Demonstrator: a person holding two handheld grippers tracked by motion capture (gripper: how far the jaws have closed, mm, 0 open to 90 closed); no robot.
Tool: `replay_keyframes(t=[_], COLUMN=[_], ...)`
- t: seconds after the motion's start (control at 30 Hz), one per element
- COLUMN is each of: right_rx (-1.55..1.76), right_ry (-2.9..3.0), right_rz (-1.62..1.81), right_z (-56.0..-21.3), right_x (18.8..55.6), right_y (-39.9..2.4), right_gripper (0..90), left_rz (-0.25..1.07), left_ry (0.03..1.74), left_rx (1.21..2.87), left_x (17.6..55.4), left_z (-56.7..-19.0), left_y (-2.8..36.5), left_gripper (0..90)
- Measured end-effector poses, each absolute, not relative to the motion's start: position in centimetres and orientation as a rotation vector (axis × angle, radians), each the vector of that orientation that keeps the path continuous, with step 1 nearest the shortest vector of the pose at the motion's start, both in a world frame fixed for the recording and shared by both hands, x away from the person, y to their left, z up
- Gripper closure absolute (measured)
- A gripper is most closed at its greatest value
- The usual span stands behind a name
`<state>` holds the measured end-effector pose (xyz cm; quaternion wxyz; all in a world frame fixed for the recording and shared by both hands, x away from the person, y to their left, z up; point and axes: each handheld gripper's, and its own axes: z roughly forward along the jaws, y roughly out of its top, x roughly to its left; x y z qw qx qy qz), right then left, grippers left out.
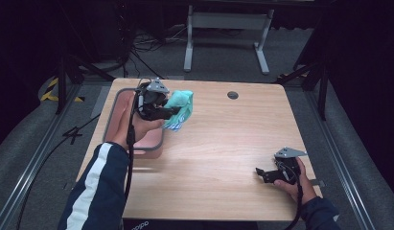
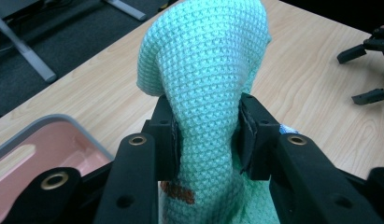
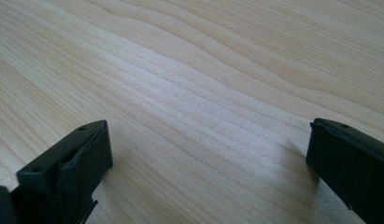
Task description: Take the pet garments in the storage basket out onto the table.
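Observation:
A mint-green waffle-knit cloth [image 1: 181, 108] hangs bunched above the table, just right of the pink tray [image 1: 117, 104]. My left gripper [image 1: 173, 111] is shut on the cloth, held up over the tray's right edge. In the left gripper view the cloth [image 2: 206, 79] bulges up between both pads [image 2: 248, 135], with a small rust-coloured mark low on it. My right gripper [image 1: 261, 173] rests near the table's front right corner, open. In the right gripper view its jaws stand far apart over bare wood, and this gripper [image 3: 208, 168] holds nothing.
The wooden table [image 1: 223, 143] has a round cable hole [image 1: 232, 95] at its back edge. A white desk frame [image 1: 227, 21] stands on the floor behind, with cables at the back left. The other gripper's jaws [image 2: 367, 70] appear far off in the left gripper view.

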<state>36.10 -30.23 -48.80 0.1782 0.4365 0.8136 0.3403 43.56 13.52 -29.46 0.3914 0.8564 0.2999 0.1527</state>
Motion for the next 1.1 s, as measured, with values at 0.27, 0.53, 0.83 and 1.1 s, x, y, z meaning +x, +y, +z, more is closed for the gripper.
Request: replay_keyframes(t=[0.27,0.53,0.83,1.1], right_rx=[1.234,1.233,1.233,1.231], right_ry=[2.302,2.302,2.302,2.303], right_rz=[0.963,0.963,0.963,0.963], right_z=[-48.8,-48.8,-48.8,-48.8], right_x=[36.1,36.1,36.1,36.1], right_y=[-30.2,-30.2,-30.2,-30.3], right_gripper=[0.5,0.6,0.6,0.6], left_rz=[0.355,0.307,0.267,0.226], left_ry=[0.717,0.672,0.655,0.675], left_rx=[2.198,2.231,2.301,2.336], left_x=[43.4,43.4,43.7,44.0], left_z=[-30.1,-31.7,-34.6,-37.1], left_y=[11.3,8.9,6.2,5.0], left_gripper=[63.6,63.6,63.5,63.2])
